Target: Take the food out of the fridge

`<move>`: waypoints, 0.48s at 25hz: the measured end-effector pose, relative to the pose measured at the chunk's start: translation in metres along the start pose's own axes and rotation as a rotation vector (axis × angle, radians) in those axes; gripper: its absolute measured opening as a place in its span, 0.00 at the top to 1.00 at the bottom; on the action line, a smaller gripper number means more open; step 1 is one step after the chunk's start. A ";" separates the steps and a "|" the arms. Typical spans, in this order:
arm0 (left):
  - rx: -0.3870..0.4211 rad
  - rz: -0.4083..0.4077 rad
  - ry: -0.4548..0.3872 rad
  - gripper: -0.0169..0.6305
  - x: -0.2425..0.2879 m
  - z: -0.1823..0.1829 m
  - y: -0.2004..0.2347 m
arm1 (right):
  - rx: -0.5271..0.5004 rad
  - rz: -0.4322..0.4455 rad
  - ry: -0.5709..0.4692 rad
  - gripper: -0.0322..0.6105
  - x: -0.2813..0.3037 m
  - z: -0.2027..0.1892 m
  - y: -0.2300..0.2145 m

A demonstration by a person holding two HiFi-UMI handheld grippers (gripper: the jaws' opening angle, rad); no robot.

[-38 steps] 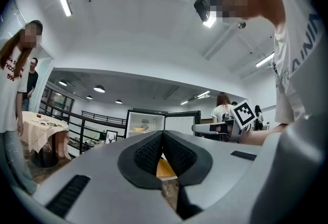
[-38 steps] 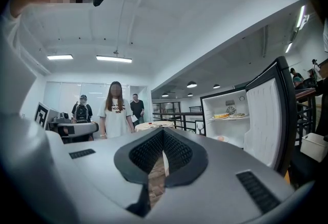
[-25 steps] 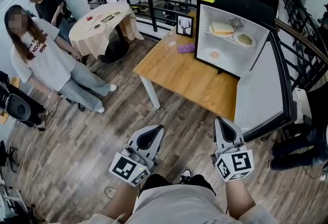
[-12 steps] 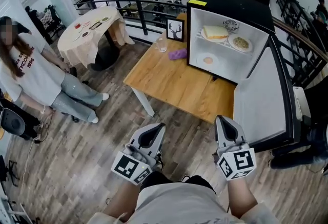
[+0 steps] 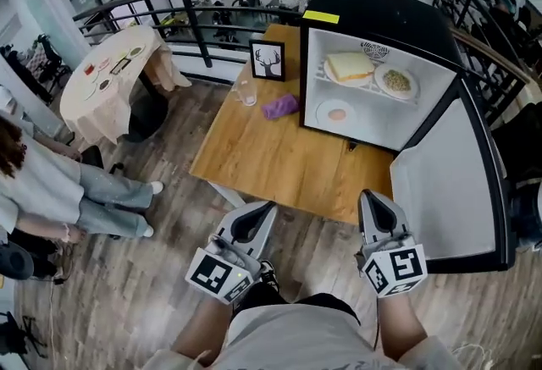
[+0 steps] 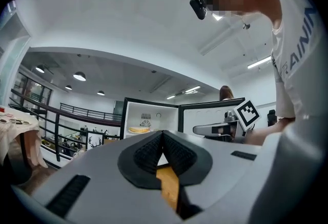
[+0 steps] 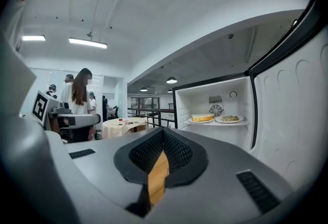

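Pressing together on nothing, the jaws of the left gripper (image 5: 257, 214) and the right gripper (image 5: 373, 201) sit low before the person, well short of the table (image 5: 271, 158). On it the fridge (image 5: 373, 13) stands with its door (image 5: 440, 182) swung wide. All the food is inside: a sandwich (image 5: 348, 66) and a plate (image 5: 395, 80) on the upper shelf, a second plate (image 5: 336, 114) below. Nothing is out yet; by my reading, every reach is left to do.

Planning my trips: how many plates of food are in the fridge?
3. Up top: the left plate, with a bread-like slab, and the right plate. The lower plate sits beneath them. The fridge walls may hide more.
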State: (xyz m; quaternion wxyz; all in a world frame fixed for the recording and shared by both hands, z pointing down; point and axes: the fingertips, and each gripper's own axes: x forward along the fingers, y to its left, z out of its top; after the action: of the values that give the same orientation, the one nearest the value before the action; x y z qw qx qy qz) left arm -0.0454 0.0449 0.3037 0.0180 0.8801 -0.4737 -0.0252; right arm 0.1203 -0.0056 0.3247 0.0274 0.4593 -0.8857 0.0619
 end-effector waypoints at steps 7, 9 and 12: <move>-0.008 -0.116 0.007 0.96 0.019 0.002 0.066 | 0.014 -0.133 0.009 0.92 0.045 0.005 0.009; -0.011 -0.146 0.006 0.96 0.024 0.002 0.079 | 0.019 -0.165 0.011 0.92 0.052 0.005 0.011; -0.015 -0.189 0.009 0.96 0.035 0.001 0.090 | 0.034 -0.206 0.023 0.92 0.056 0.001 0.010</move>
State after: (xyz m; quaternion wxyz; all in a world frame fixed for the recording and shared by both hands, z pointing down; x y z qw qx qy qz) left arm -0.1008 -0.0341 0.3072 0.0244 0.9208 -0.3883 -0.0262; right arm 0.0794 -0.0454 0.3292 0.0357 0.5476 -0.8322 0.0791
